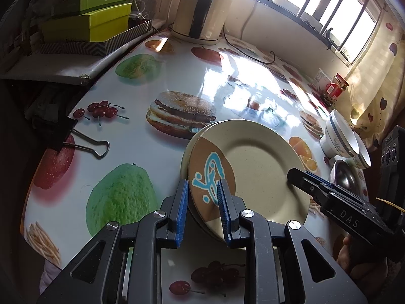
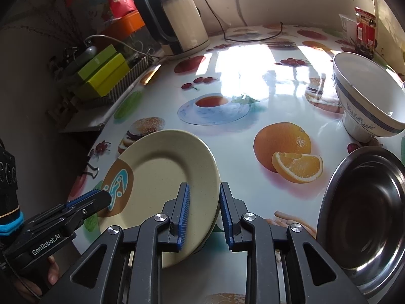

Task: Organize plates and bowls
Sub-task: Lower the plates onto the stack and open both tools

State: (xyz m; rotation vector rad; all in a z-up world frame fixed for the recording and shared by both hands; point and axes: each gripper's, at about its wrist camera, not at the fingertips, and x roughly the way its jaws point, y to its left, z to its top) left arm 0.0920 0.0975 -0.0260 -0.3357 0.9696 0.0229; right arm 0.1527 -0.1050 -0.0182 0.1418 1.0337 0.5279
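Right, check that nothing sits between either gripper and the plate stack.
Nothing visible does. The left gripper already has one rim of the plate stack between its pads, and the right gripper has the opposite rim between its own.

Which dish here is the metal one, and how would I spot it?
Start at the fruit-printed table and find the printed orange. Just right of it sits the steel dish, below the white bowl. It alone is dark, shiny and mirror-like.
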